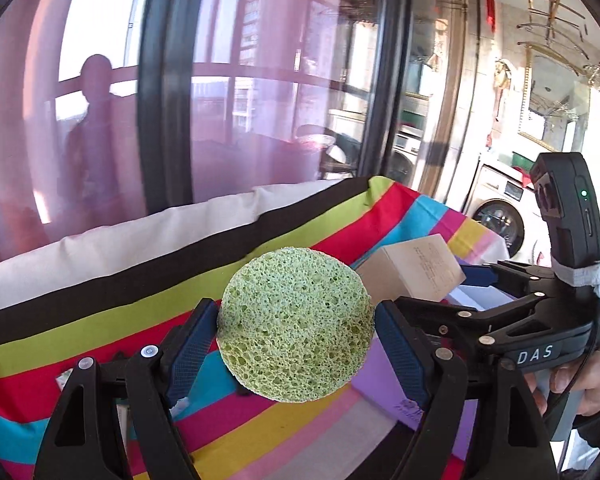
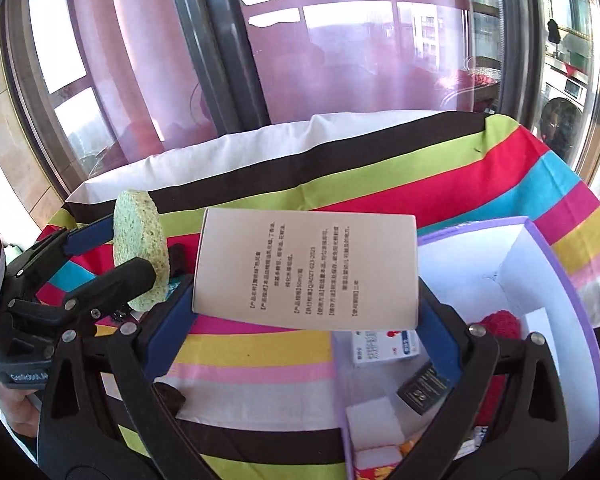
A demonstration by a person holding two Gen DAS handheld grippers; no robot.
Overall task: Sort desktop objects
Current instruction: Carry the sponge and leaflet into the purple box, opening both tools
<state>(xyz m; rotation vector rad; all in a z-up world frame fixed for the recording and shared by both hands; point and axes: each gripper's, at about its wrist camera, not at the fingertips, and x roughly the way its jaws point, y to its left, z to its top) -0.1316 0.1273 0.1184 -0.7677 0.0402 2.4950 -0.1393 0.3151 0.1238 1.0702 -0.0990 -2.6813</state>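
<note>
Striped cloth [image 2: 260, 344] is seen covering the tabletop, its far edge bordered by a white band [image 2: 228, 152] that lies below a tall window with pink curtain [image 2: 340, 60] in the upper half of both views. Open cloth is shown at lower centre of the right wrist view, between the two tools; only a small dark object [image 2: 171, 397] lies there. The right third of that view is occupied by a purple-rimmed white box [image 2: 556, 276], whose near compartments are seen to hold a white-and-blue carton [image 2: 380, 348], a dark packet [image 2: 422, 390], white blocks [image 2: 374, 424] and something red [image 2: 500, 324]. A washing machine [image 1: 500, 220] is visible past the tabletop's right end.

The left gripper [image 1: 296, 340] is shown at lower centre of its own view, with its blue fingers [image 1: 192, 340] pressed against both sides of a green sponge [image 1: 296, 324]. The sponge is a round, thick, porous disc, held clear of the cloth; in the right wrist view it appears edge-on at centre left.

The right gripper [image 2: 308, 320] is shown closed on a beige box [image 2: 306, 268], a flat-faced carton printed with columns of small dark text, held above the cloth just left of the purple-rimmed box. In the left wrist view the beige box is seen at centre right, close beside the sponge, and a hand [image 1: 580, 384] grips the right tool's handle at the lower right.
</note>
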